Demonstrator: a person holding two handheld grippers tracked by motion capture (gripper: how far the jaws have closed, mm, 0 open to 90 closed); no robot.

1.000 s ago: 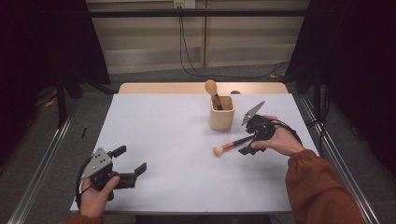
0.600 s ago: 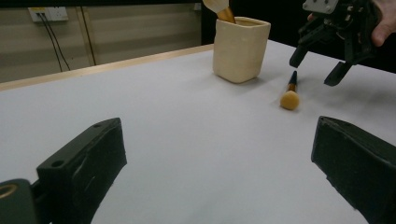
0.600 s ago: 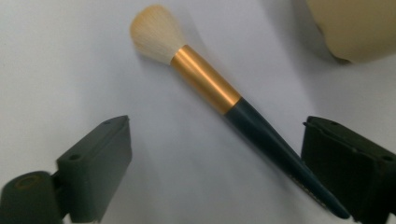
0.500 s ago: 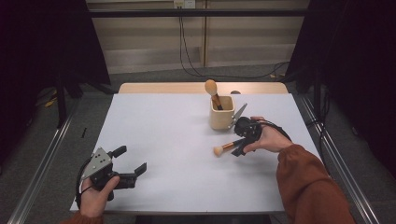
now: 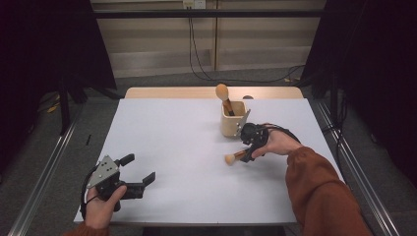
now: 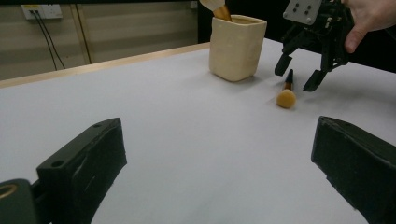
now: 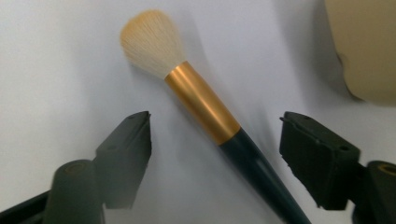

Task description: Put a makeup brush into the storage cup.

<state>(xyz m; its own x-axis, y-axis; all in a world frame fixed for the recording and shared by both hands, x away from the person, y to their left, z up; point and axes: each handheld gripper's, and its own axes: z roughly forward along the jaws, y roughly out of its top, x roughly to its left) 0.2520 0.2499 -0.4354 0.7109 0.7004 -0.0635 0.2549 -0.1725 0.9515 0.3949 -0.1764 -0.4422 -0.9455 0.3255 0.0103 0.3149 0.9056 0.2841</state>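
Observation:
A makeup brush (image 5: 235,157) with pale bristles, a gold ferrule and a dark handle lies on the white table (image 5: 172,128), just in front of a beige cup (image 5: 232,120). A second brush (image 5: 223,93) stands in that cup. My right gripper (image 5: 247,151) hangs over the lying brush, pointing down. In the right gripper view the brush (image 7: 205,107) lies between the jaws of this gripper (image 7: 215,119). The jaws have just been closing, with a gap still on each side of the handle. My left gripper (image 5: 138,168) rests open near the front left of the table, with nothing between its jaws.
In the left gripper view the cup (image 6: 236,46), the lying brush (image 6: 286,95) and the right gripper (image 6: 299,77) stand far off across bare white table. A wooden strip (image 5: 172,92) edges the far side. Metal rails (image 5: 44,167) run along both sides.
The right gripper has moved left and down, closer to the cup and over the lying brush, and its jaws have narrowed around it. The left gripper has stayed still.

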